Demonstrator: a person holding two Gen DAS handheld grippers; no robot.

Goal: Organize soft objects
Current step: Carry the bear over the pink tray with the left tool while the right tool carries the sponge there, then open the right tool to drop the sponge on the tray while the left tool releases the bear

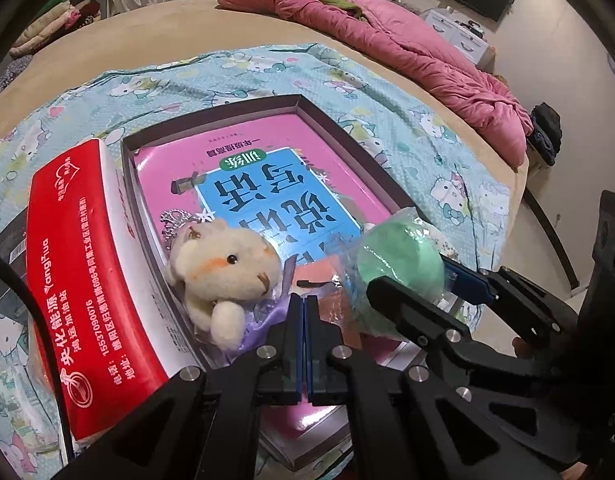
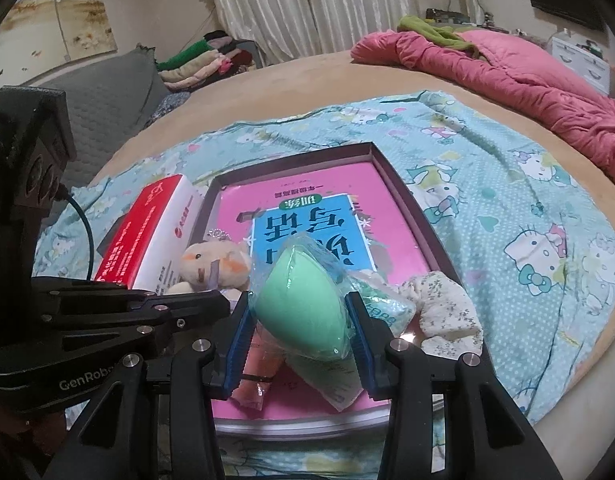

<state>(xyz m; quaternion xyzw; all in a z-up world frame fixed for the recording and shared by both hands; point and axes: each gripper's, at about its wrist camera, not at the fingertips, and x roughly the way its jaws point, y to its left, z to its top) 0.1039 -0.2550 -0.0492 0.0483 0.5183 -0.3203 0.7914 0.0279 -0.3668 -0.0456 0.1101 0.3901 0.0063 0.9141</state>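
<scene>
A bed [image 2: 307, 80] is covered at its middle by a blue sheet [image 2: 507, 208] printed with cartoon cats; a pink quilt [image 2: 527, 72] is heaped at two o'clock, and folded clothes [image 2: 199, 64] are stacked at eleven o'clock; a shallow tray [image 2: 395, 184] is laid on the sheet, and a pink book [image 2: 391, 216] with large Chinese characters on a blue panel is seen inside it, the writing upside down to both cameras; a red box [image 1: 87, 280] is propped against the tray at nine o'clock, marked "YangHua" with Chinese lines and the number 15537090076; "GenRobo" is read on the left gripper's body in the right wrist view.

The right gripper [image 2: 299, 332] is pointed steeply down over the tray's near end, its blue pads pressed on either side of a green ball [image 2: 303, 304]; the ball is smooth, mint green, wrapped in clear crinkled film, and is held just above the book at six o'clock of the tray; the left gripper [image 1: 305, 304] is angled down beside it with its pads closed flat together on nothing.

A cream bear [image 1: 227, 272] with orange cheeks and a small crown is lain at the tray's seven o'clock corner; a speckled white cloth [image 2: 447, 304] is draped over the rim at four o'clock.
</scene>
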